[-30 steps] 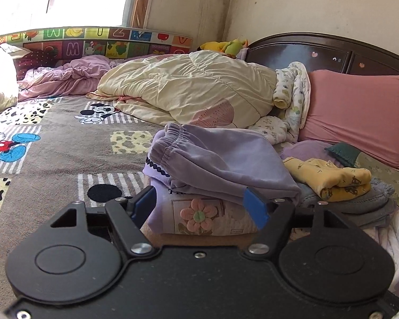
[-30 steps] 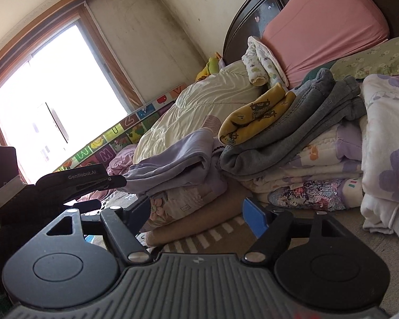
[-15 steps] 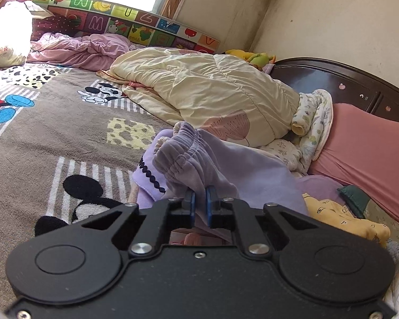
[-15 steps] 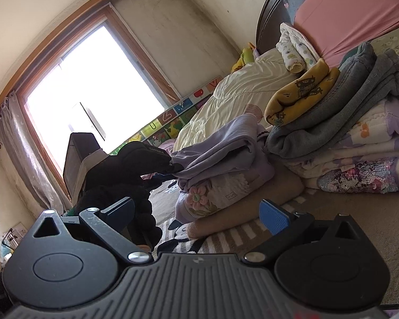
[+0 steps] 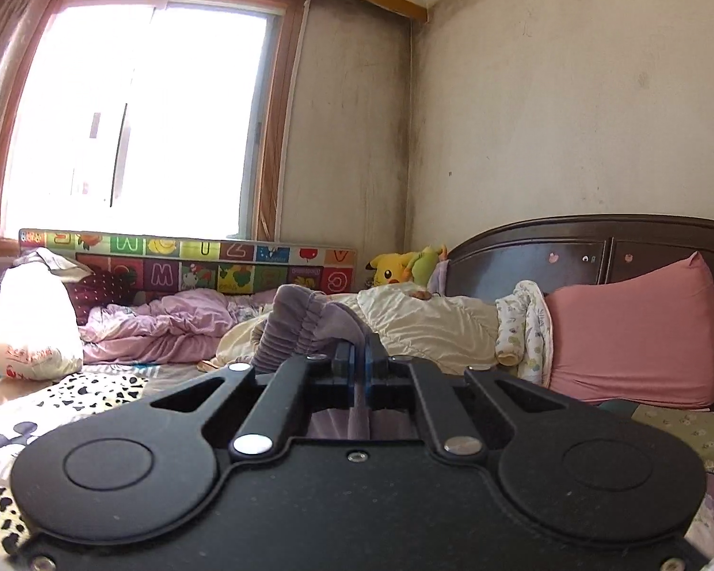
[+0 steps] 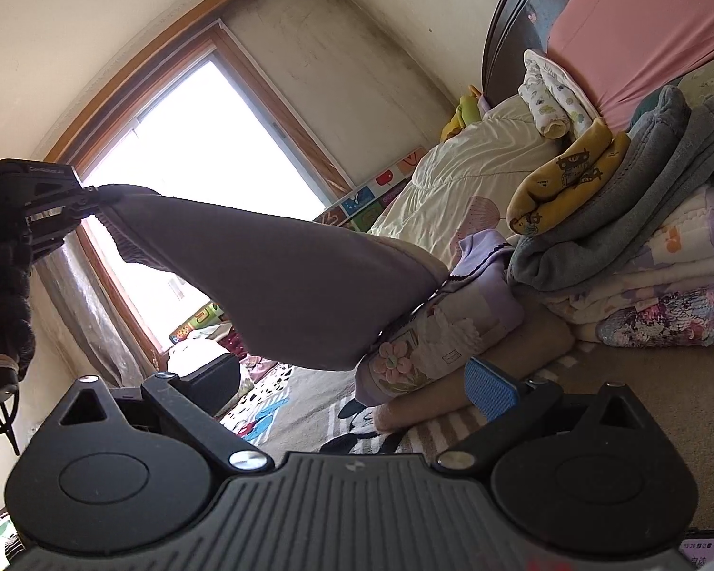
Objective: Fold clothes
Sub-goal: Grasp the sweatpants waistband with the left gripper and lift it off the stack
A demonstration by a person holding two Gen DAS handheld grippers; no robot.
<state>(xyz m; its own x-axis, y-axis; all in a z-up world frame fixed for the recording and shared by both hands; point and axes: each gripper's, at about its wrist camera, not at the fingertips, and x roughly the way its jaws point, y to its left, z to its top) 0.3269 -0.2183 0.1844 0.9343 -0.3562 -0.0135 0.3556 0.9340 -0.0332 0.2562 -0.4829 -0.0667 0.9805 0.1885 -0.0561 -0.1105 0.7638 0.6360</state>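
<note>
Left wrist view: the lilac trousers (image 5: 304, 328) sit pinched between the blue pads of the left gripper (image 5: 358, 365), the pads pressed together on the cloth, with the gathered waistband bunched just left of the fingertips and a strip of fabric hanging down behind them. In the right wrist view the same trousers (image 6: 281, 285) stretch as a taut sheet from the left gripper (image 6: 78, 200), high on the left, down to the folded stack (image 6: 433, 333) ahead of the fingers. The right gripper (image 6: 338, 376) hangs with its fingers spread wide and nothing between them; its blue pad (image 6: 492, 390) is just short of the stack. To the right of those fingers is a taller pile of clothes (image 6: 642, 238), topped by a yellow garment (image 6: 566, 181). Beyond the left fingertips lie a cream duvet (image 5: 442, 328) and a pink pillow (image 5: 633, 333); bare patterned blanket (image 5: 62, 409) lies open to their left.
</note>
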